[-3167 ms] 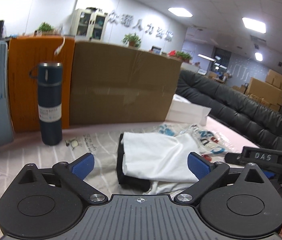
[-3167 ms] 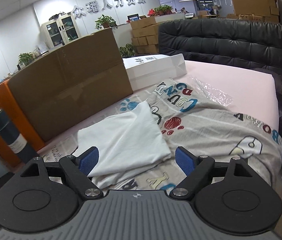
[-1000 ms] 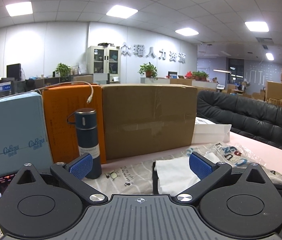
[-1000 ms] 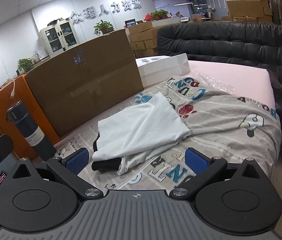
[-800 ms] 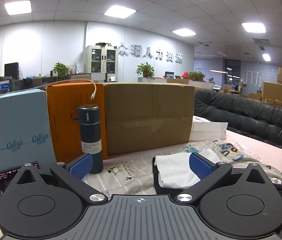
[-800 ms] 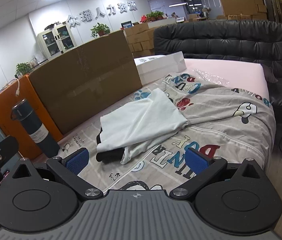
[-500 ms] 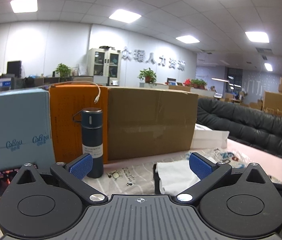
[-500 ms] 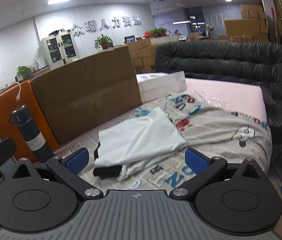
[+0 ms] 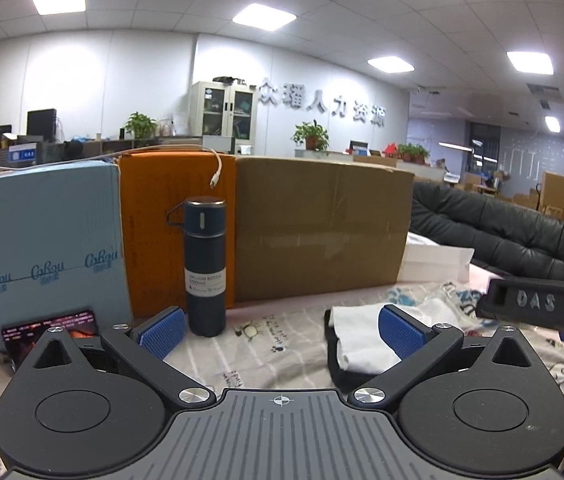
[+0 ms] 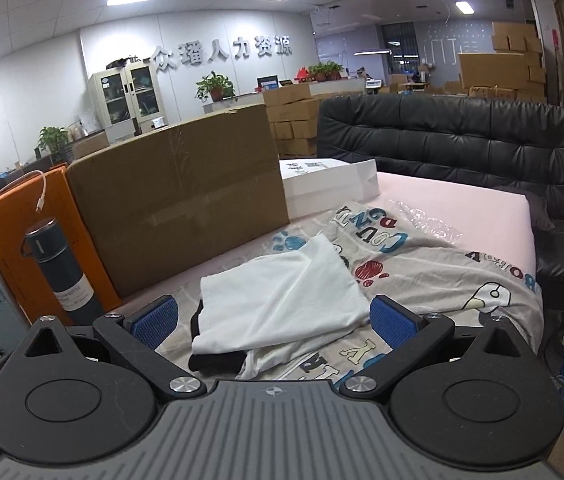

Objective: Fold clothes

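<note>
A folded white garment (image 10: 282, 296) lies on a black folded garment (image 10: 218, 360) on the printed grey sheet (image 10: 442, 280). The white garment also shows in the left wrist view (image 9: 358, 336), partly behind my right finger. My left gripper (image 9: 280, 330) is open and empty, held back from the pile and level with the table. My right gripper (image 10: 274, 322) is open and empty, held above and short of the pile. The right gripper's body (image 9: 542, 304) shows at the right edge of the left wrist view.
A dark blue flask (image 9: 205, 266) stands by an orange box (image 9: 150, 240), a brown carton (image 9: 318, 232) and a light blue box (image 9: 38, 248). A white box (image 10: 330, 192) and black sofa (image 10: 462, 148) lie behind. A phone (image 9: 48, 330) leans left.
Both grippers have drawn back and up from the pile since 3.2 s ago. Over the last second the views only shift slightly. The pile has not moved.
</note>
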Motion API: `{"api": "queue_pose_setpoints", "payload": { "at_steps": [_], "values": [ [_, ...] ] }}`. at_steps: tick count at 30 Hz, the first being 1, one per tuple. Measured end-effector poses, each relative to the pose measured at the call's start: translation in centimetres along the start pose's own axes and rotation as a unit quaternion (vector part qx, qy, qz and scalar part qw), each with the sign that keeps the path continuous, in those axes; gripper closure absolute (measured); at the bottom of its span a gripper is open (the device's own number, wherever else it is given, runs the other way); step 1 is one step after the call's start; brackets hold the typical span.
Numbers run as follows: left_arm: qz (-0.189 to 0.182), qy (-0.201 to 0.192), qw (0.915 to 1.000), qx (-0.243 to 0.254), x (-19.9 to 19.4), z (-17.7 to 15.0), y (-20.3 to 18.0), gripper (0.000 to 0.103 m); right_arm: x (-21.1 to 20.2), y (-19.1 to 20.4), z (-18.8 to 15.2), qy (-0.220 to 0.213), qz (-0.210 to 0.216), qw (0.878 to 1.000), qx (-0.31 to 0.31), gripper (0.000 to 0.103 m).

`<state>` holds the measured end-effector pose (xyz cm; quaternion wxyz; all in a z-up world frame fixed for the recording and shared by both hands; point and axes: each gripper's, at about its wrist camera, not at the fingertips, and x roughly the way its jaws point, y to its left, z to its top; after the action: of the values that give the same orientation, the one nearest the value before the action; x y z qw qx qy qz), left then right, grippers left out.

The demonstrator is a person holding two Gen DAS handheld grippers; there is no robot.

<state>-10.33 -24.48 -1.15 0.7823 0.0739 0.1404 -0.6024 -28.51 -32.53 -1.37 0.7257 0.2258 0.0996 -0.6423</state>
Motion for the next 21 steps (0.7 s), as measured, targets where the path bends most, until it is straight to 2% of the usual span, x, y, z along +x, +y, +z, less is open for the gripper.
{"api": "queue_pose_setpoints", "payload": {
  "at_steps": [11, 21],
  "values": [
    [0.017, 0.008, 0.9998, -0.001, -0.4, -0.1, 1.1, 0.0, -0.2, 1.7, -0.1, 0.012, 0.034, 0.999, -0.009, 0.0],
    [0.021, 0.004, 0.9998, -0.005, -0.6, 0.3, 1.6, 0.0, -0.3, 2.4, -0.7, 0.029, 0.045, 0.998, -0.018, 0.0]
  ]
}}
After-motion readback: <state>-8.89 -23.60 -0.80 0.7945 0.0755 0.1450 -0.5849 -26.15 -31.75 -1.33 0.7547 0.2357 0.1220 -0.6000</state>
